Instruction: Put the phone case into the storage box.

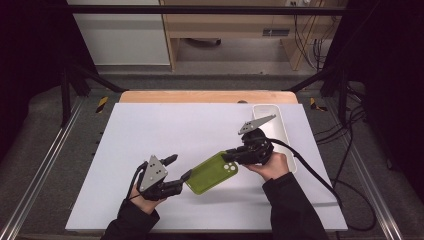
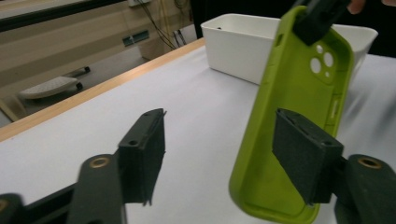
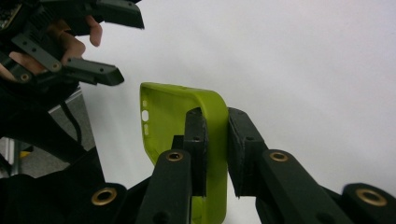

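A lime-green phone case [image 1: 211,173] hangs just above the white mat, tilted, with its camera cutout toward the right. My right gripper [image 1: 230,155] is shut on the case wall at that camera end; in the right gripper view both pads [image 3: 196,135] clamp the green rim [image 3: 215,140]. My left gripper [image 1: 182,166] stands open at the case's lower left end. In the left gripper view its right pad [image 2: 303,158] is against the back of the case [image 2: 289,93], while the left pad [image 2: 144,154] stands well apart from it.
A white rectangular tray [image 1: 280,125] sits at the mat's far right, behind the right hand. The white mat [image 1: 165,125] covers the wooden table, whose edge [image 1: 200,96] shows at the back. A black cable [image 1: 310,170] trails right from the right gripper.
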{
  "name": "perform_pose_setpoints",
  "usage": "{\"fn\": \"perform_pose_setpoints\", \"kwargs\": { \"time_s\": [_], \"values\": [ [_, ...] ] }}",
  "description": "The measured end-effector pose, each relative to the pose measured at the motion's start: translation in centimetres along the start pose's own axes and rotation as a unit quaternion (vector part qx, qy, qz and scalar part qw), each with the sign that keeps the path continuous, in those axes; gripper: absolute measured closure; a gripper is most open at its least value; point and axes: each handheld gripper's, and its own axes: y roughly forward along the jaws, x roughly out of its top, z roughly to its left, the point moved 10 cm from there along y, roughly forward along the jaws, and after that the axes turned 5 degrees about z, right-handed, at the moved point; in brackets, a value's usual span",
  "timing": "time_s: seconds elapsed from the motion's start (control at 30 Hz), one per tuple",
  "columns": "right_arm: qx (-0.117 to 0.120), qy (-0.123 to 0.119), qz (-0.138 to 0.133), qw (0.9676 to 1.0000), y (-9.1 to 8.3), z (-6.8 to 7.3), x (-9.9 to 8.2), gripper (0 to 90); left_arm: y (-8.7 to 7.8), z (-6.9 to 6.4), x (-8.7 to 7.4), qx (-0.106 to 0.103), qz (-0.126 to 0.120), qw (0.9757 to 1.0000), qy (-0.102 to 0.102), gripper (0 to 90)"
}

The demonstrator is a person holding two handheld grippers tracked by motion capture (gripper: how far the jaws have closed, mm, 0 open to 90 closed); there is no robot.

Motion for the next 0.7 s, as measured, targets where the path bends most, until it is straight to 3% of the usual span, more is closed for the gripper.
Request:
{"fn": "perform_pose_setpoints", "kwargs": {
  "time_s": [0.13, 0.37, 0.47, 0.7],
  "values": [
    [-0.014, -0.007, -0.005, 0.9999, -0.7, -0.3, 0.1, 79.4, -0.3, 0.9, -0.1, 0.002, -0.01, 0.9998, -0.017, 26.2],
    [-0.038, -0.02, -0.011, 0.999, -2.2, -0.8, 0.2, 79.4, -0.5, 2.2, -0.6, 0.004, -0.006, 0.9989, -0.047, 15.2],
    [-0.049, -0.028, -0.016, 0.9983, -2.8, -1.0, 0.2, 79.4, -0.6, 2.8, -0.9, 0.011, -0.002, 0.9989, -0.046, 11.8],
    [-0.066, -0.039, -0.02, 0.9968, -4.0, -1.4, 0.2, 79.4, -0.8, 4.0, -1.8, 0.023, 0.006, 0.9977, -0.063, 6.1]
  ]
}}
